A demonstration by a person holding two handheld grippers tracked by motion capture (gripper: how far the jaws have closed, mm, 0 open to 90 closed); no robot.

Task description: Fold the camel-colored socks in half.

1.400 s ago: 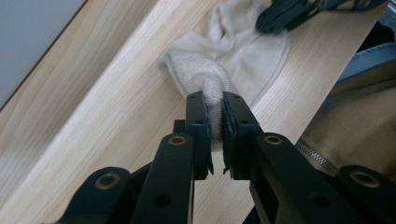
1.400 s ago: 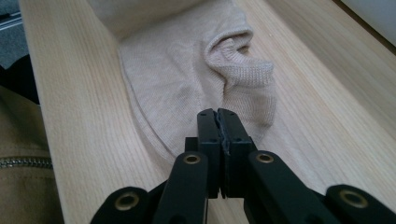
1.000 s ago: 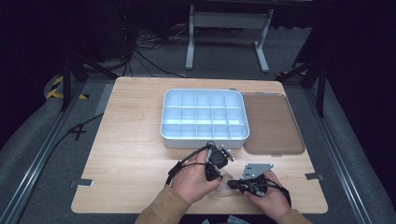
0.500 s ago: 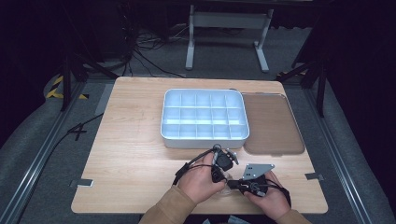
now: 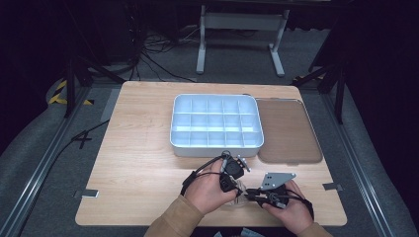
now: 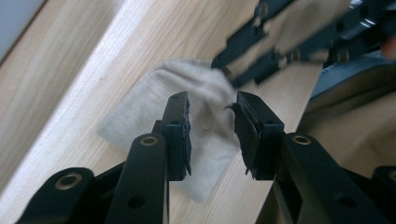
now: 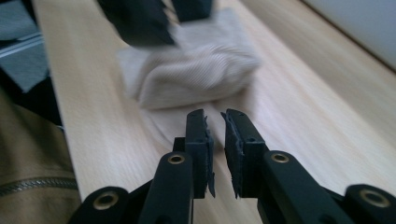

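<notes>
Wooden table (image 5: 143,148), lower centre of the high view: folded cloth (image 6: 154,100) lies flat. Left gripper (image 6: 211,128) jaws, just opening, stand spread over it, not pinching. Right gripper (image 7: 215,137) jaws, just parting, show a narrow empty gap, with the cloth beyond them in mid-frame.

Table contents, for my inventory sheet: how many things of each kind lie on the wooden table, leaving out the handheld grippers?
White plastic compartment tray: 1
Brown flat rectangular lid: 1
Beige folded ribbed cloth: 1
Total: 3
</notes>
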